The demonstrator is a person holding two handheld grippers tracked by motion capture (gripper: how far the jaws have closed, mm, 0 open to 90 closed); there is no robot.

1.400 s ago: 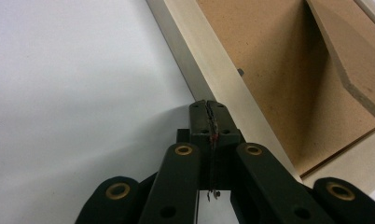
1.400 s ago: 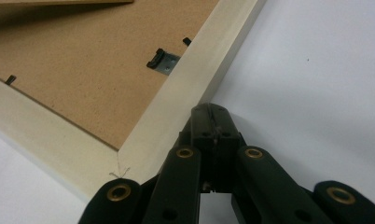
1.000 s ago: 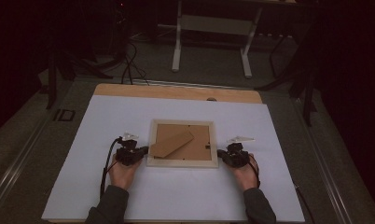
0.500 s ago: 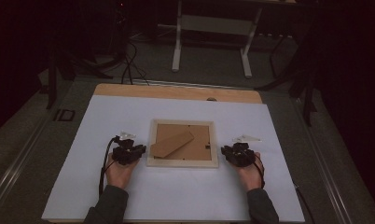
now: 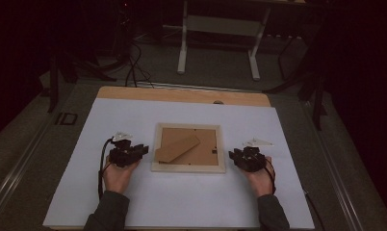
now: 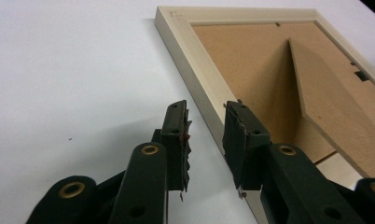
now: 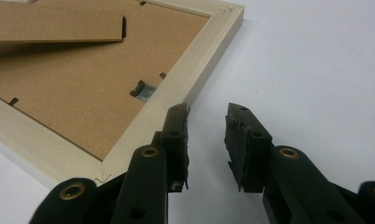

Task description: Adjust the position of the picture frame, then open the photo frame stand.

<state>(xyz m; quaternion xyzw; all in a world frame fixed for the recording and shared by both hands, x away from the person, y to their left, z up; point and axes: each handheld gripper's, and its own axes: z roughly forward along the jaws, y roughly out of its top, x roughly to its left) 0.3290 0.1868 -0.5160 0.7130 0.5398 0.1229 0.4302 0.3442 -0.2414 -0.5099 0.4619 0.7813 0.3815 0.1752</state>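
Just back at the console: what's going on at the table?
A person holds a gripper in each hand beside a picture frame lying face down on the white table. The left gripper and right gripper flank its sides; both have just been opening, with nothing between their jaws.

This looks like a lab or recording room, dim all round. A wooden table under a white sheet stands on grey carpet; beyond its far edge are the pale legs of a desk frame, loose black cables and dark stands.
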